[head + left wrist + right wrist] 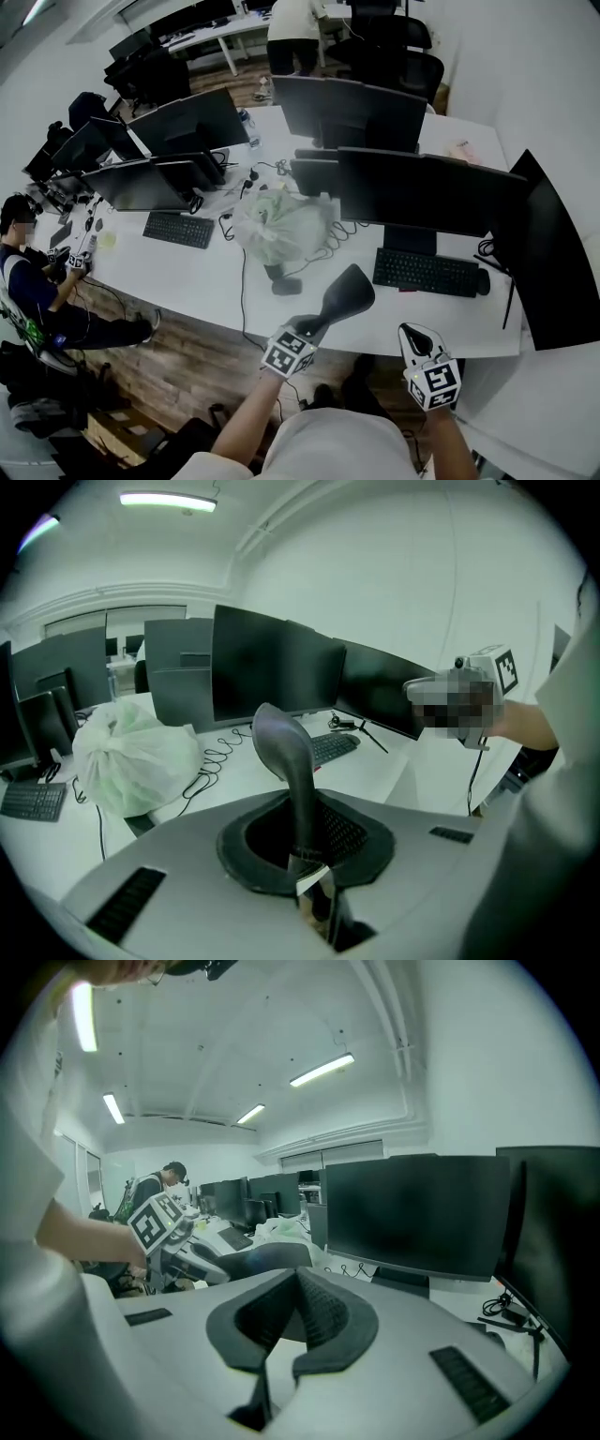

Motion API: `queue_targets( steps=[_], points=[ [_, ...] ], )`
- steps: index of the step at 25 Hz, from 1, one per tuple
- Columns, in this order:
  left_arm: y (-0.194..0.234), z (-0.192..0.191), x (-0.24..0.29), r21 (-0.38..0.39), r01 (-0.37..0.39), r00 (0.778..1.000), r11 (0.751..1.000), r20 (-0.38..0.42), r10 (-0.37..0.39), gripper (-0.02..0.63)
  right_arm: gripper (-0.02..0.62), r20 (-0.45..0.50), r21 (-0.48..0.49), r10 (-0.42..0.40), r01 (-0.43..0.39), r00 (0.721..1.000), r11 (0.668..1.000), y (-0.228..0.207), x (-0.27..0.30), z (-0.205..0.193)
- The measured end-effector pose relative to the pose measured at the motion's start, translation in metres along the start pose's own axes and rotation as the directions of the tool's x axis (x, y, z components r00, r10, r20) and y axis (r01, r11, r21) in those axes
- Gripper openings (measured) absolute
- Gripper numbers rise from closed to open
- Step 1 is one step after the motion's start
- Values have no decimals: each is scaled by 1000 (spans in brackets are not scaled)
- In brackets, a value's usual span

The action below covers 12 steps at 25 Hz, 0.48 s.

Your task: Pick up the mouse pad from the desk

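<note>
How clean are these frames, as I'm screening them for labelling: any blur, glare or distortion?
Head view: strong fisheye bowing of the desk, evenly lit, sharp. Left gripper view: dark round vignette, mouse pad sharp, one mosaic patch. Right gripper view: same vignette, ceiling light bright without flare.

No word, brand or number can be read anywhere: the monitors (431,192) are dark, and the keyboards (427,272) in front of them are too small for their keys to be made out. The only printed signs are black-and-white square markers — patterns, not letters — on the left cube (288,353) of the left gripper (317,326) and the right cube (435,382) of the right gripper (412,331).
</note>
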State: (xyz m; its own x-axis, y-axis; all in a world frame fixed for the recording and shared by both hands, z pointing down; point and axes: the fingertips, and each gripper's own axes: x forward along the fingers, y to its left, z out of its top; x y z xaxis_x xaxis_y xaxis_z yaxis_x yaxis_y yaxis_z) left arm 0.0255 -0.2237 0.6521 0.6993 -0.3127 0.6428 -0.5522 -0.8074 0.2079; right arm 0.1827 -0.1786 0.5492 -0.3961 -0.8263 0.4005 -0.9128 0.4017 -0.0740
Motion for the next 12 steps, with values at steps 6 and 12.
queue_targets(
  steps=[6, 12],
  points=[
    [-16, 8, -55, -8, 18, 995, 1000, 95, -17, 44, 12, 45, -18, -60, 61, 997, 998, 33, -32, 21],
    [-36, 9, -110, -14, 39, 982, 999, 188, -35, 44, 12, 71, -8, -106, 107, 992, 994, 72, -66, 31]
  ],
)
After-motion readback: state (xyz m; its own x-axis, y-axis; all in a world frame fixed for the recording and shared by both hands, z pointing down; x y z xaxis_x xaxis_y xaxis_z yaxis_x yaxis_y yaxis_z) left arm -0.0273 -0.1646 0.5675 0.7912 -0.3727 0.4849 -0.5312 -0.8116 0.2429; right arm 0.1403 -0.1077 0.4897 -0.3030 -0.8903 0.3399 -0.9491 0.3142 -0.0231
